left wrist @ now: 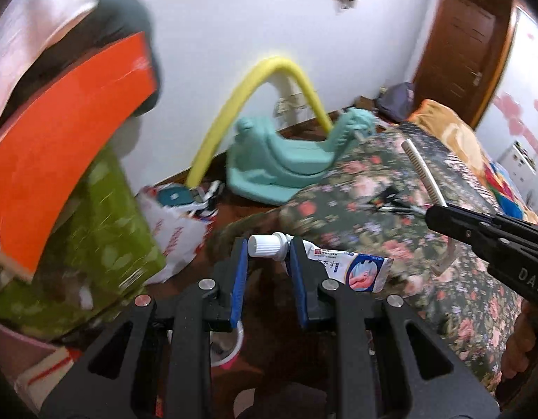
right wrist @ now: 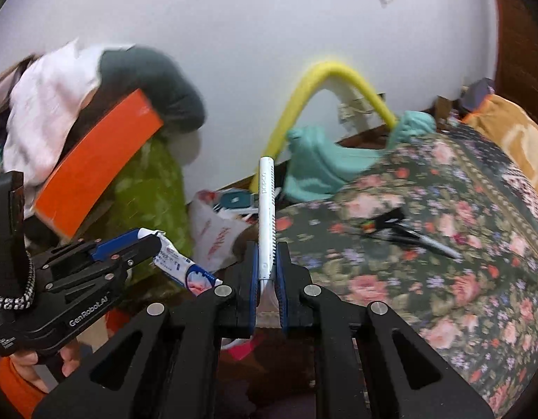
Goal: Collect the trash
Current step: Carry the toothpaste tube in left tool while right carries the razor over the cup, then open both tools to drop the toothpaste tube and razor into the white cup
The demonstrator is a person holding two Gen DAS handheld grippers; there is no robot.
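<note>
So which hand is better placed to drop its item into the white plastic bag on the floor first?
Probably the left. The left tool, shut on the white toothpaste tube, sits nearer the white plastic bag; the right tool, holding the white comb, is over by the floral bedspread.

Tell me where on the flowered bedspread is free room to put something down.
Free: the flowered bedspread in front of the black pens, toward its near edge. Crowded: the floor corner by the white plastic bag and teal toy.

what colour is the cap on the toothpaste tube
White screw cap on the small toothpaste tube; clearest in the left wrist view.
</note>
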